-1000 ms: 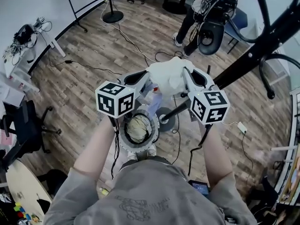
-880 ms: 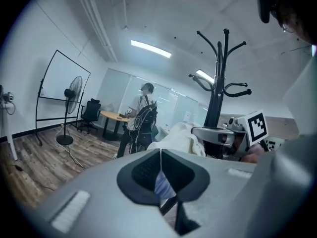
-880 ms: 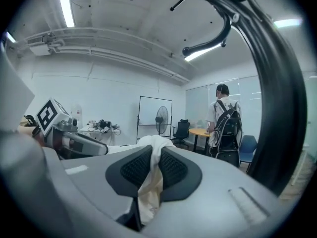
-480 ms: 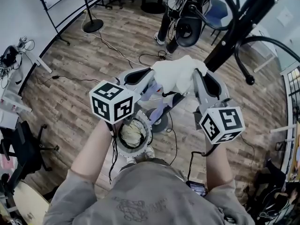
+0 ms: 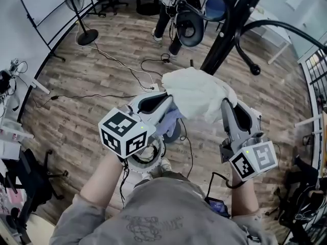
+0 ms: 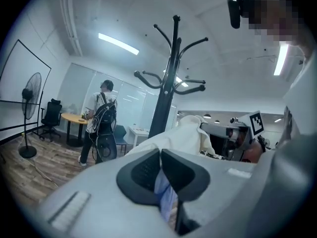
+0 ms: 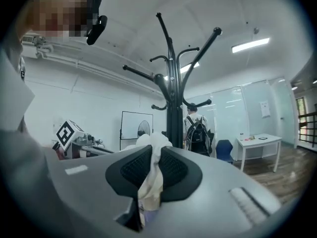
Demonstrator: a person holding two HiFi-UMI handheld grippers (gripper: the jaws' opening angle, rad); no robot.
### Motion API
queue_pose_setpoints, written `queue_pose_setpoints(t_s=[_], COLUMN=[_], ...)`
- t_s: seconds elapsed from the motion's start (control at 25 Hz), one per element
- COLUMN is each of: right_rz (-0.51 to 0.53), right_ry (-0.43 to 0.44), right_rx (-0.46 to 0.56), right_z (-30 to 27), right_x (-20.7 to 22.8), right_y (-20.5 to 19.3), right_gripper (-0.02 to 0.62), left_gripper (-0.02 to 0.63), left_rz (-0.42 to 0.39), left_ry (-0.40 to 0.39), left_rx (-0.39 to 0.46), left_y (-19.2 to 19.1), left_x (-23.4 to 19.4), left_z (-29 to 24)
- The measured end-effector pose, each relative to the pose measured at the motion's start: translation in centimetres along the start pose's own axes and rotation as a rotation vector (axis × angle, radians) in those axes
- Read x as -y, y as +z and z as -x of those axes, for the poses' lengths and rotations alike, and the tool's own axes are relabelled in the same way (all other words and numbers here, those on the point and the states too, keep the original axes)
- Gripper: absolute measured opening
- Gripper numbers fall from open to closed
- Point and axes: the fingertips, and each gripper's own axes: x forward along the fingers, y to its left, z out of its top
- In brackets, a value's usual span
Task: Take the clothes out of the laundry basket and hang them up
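A white garment (image 5: pixel 198 92) hangs bunched in the air between my two grippers, high above the floor. My left gripper (image 5: pixel 166 106) is shut on its left edge, where a pale bluish fold (image 6: pixel 163 190) shows between the pads. On the right, my right gripper (image 5: pixel 228 108) is shut on the other side, and white cloth (image 7: pixel 151 180) is pinched in its jaws. The black coat stand (image 5: pixel 225 40) rises just beyond the garment; its hooks (image 6: pixel 171 86) and its pole (image 7: pixel 174 115) fill both gripper views. The round laundry basket (image 5: pixel 149 165) stands on the floor below, mostly hidden by the left gripper's marker cube.
A person with a backpack (image 5: pixel 179 14) stands behind the coat stand. A floor fan (image 5: pixel 77 14) is at the far left, and cables (image 5: pixel 117 65) run over the wooden floor. A white table (image 7: pixel 257 145) stands at the right.
Both grippers have risen with the white garment and moved closer to the coat stand. The basket has slipped further under the left marker cube.
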Motion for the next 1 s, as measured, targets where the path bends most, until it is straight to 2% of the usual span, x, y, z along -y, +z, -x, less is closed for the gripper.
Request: queue_pose_setpoints(t_s=[0.2,0.4,0.68,0.8,1.0], right_rz=[-0.045,-0.056,-0.154,-0.19,-0.189], right_ry=[-0.044,-0.057,-0.079,-0.074,-0.031], right_rx=[-0.121,-0.277,-0.469,-0.53,-0.609], right_z=[1.0,0.9,1.6,1.5,0.4], right_x=[1.0,1.1,2.0,1.6,0.6], right_y=[-5.6,-12.3,-21.7,-24.8,-28.3], right_gripper=[0.069,0.071,0.074,0.075,0.081], left_gripper=[0.013,0.008,0.008,0.008,0.008], left_rz=[0.053,0.084,0.119,0.118,0.075], left_ry=[0.005,0.044,0.063,0.082,0.123], left_rx=[-0.111,-0.224,-0.334,-0.38,-0.456], left_y=[-5.3,-10.9,-16.1,-18.2,-21.3], left_x=[0.0,-1.0,-1.7,-2.3,-3.3], left_z=[-1.0,-1.9,-2.9,-3.0,-2.9])
